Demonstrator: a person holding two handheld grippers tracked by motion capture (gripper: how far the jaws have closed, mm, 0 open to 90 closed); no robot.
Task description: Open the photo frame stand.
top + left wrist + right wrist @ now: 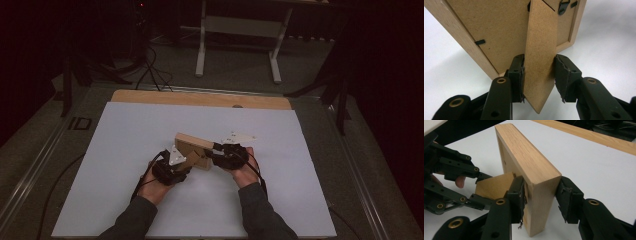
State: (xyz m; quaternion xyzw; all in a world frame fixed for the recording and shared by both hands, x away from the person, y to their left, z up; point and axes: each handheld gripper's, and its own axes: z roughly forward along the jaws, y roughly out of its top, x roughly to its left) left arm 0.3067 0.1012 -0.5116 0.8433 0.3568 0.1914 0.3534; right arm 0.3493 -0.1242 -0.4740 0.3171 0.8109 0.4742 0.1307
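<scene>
A light wooden picture frame (192,147) stands on edge on the white tabletop (125,150), between my two grippers. My right gripper (541,197) is shut across the frame's thick side rail (529,160), with both pads pressed on it. In the high view it comes in from the right (214,150). My left gripper (539,77) is shut on the brown fibreboard stand leg (540,50), which swings out from the frame's back panel (499,37). The right gripper view has the left gripper (477,187) on that leg (496,186). A black hanger clip (562,7) sits near the back's top.
A bare wooden strip (200,98) runs along the table's far edge. Beyond it on the floor stand a white desk frame (237,30), dark stand legs (80,75) and cables (152,70). White tabletop extends on all sides of the hands.
</scene>
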